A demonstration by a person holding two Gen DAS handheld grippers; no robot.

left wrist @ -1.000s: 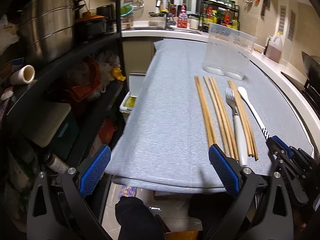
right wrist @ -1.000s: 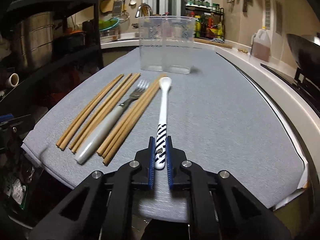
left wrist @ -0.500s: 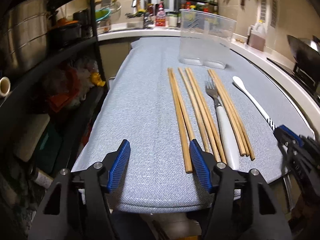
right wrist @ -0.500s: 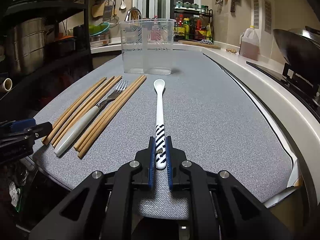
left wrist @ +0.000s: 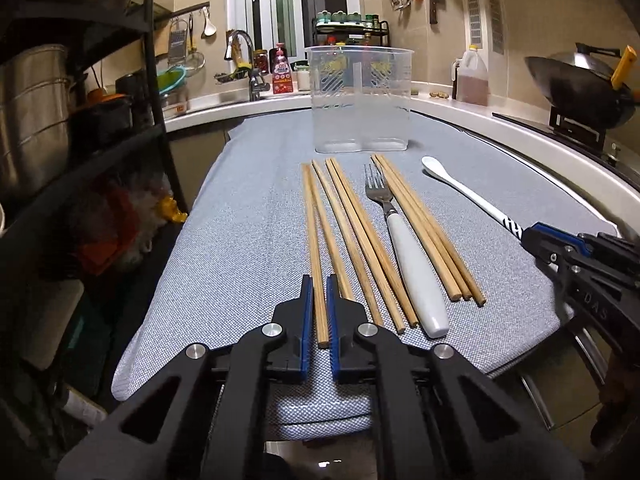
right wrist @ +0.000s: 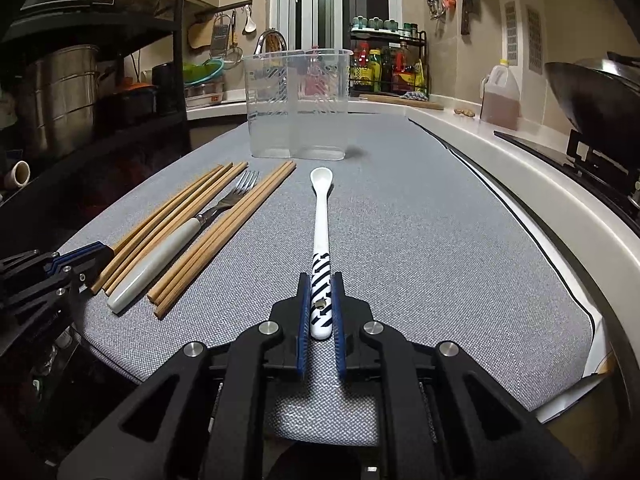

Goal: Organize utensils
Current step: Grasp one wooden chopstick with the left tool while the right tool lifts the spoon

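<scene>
Several wooden chopsticks [left wrist: 360,236], a white-handled fork [left wrist: 404,240] and a long white spoon [right wrist: 321,216] with a striped handle lie on a grey mat [left wrist: 248,216]. A clear two-compartment plastic holder [left wrist: 360,100] stands at the mat's far end. My left gripper [left wrist: 319,312] is shut on the near end of the leftmost chopstick [left wrist: 314,248], which lies on the mat. My right gripper [right wrist: 320,312] is shut on the spoon's striped handle, also low on the mat. The right gripper shows in the left wrist view [left wrist: 560,244]; the left gripper shows in the right wrist view [right wrist: 60,268].
A black shelf rack [left wrist: 80,128] with steel pots stands left of the mat. A wok [left wrist: 580,84] and stove are to the right. A sink, bottles and an oil jug [left wrist: 472,76] line the back counter. The mat's near edge overhangs the counter.
My left gripper has moved in over the mat's near edge and closed from wide open onto the leftmost chopstick. My right gripper has stayed shut on the spoon.
</scene>
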